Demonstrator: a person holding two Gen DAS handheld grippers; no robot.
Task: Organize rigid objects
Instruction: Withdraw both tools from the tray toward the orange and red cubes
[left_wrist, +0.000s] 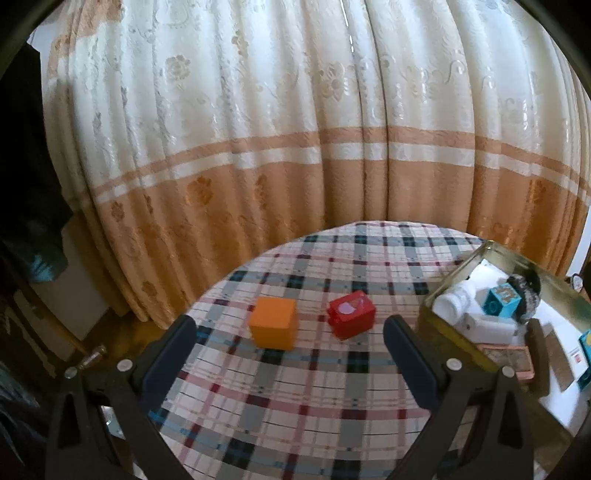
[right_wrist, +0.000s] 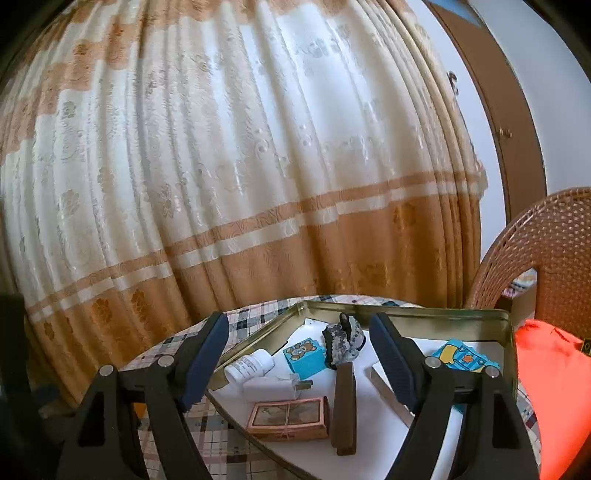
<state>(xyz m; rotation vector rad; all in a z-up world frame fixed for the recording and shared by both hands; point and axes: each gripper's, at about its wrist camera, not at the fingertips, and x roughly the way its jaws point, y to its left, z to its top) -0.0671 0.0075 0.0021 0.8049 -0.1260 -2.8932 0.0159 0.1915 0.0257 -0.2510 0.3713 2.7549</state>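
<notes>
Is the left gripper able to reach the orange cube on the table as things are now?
Probably yes. The left gripper is open, with empty jaws, and the orange cube stands just ahead of it on the checked tablecloth. The red block stands apart, not between them.

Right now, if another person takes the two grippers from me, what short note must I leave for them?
Left gripper: open, empty, above the checked tablecloth, facing the two loose cubes.
Right gripper: open, empty, above the gold tin.
Already in the tin: white bottle, teddy-bear cube, brush, framed picture, blue card.
Still on the cloth: orange cube and red cube, side by side, apart, left of the tin.
Left to do, probably: move both cubes into the tin.
</notes>
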